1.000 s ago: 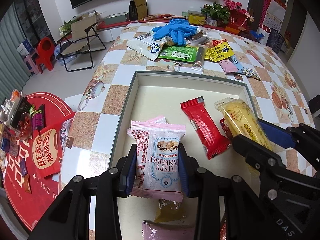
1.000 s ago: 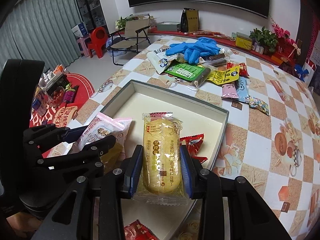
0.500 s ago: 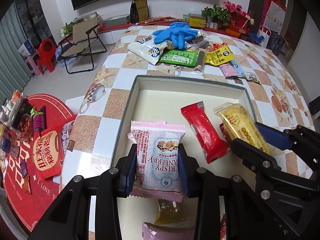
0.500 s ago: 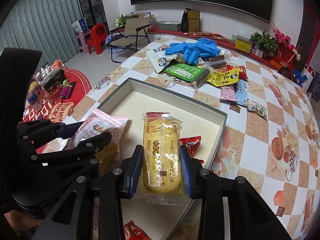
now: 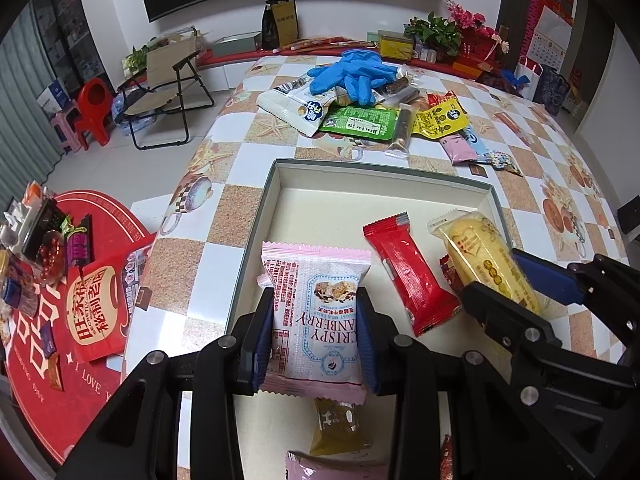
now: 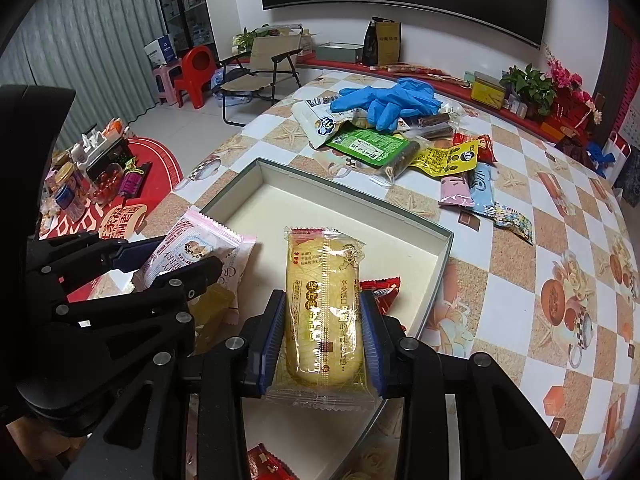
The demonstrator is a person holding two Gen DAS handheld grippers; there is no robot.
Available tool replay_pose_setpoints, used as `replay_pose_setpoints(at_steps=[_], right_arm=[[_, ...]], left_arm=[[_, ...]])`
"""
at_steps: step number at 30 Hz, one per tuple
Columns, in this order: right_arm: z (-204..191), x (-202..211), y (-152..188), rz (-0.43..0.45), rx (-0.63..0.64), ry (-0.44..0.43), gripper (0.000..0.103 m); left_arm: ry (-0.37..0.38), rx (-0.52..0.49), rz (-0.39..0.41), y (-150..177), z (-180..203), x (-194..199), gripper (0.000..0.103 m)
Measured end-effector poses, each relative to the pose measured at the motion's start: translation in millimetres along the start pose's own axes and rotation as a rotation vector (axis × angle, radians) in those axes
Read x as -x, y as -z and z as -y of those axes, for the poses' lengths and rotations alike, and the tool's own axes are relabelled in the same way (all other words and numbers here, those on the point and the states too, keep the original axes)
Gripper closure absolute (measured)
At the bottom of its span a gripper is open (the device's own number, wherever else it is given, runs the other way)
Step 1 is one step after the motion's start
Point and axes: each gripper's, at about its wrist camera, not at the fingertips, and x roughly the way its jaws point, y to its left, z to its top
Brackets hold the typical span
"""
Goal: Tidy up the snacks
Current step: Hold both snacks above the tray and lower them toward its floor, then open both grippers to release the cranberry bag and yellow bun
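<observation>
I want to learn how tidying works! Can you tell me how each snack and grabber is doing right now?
left gripper: shut on the pink cranberry packet, held over the box.
right gripper: shut on the yellow cake packet, held over the box.
box: open, no lid on.
red packet: lying flat in the box.
blue gloves: heaped on the snack pile.

Bare floor across the far half of the box [image 5: 280, 188]; open passage there between its walls; near half crowded by a red packet [image 5: 408, 272], a yellow-green packet [image 5: 336, 424] and a pink packet [image 5: 328, 468] at the near edge; bare checkered table [image 5: 224, 216] left of the box and far right; snack pile [image 6: 400, 148] under blue gloves [image 6: 384, 100] blocking the strip just beyond the far wall.
</observation>
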Motion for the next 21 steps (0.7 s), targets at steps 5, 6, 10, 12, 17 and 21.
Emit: replay_pose_setpoints(at_steps=[5,6,10,12,17,21], right_arm=[[-0.7,-0.7,-1.0,0.003,0.001,0.004,0.065],[-0.1,-1.3,-1.2,0.001,0.0,0.004,0.065],[0.7,-5.1,-1.5,-0.007,-0.004,0.002,0.065],[0.2,-6.8,-1.9,-0.011,-0.001,0.0,0.065],[-2.1,-8.0,-2.9,-0.017,0.005,-0.006,0.065],[-2.0,-6.1,-1.2,-0.018,0.006,-0.007,0.05]], left_arm=[[-0.001,0.003,-0.005,-3.1,-1.0,-2.3,0.063],[0.0,0.005,-0.006,-3.6,-1.4,-3.1,0.063],[0.001,0.017,-0.017,-4.8,-4.7,-7.7,0.063],[0.004,0.02,-0.025,-4.7,-5.6,-10.0,0.063],[0.018,0.032,-0.036,-4.1,-7.8,-11.9,0.06],[0.009,0.044,-0.024,-1.4,-14.0,-6.5,0.028]])
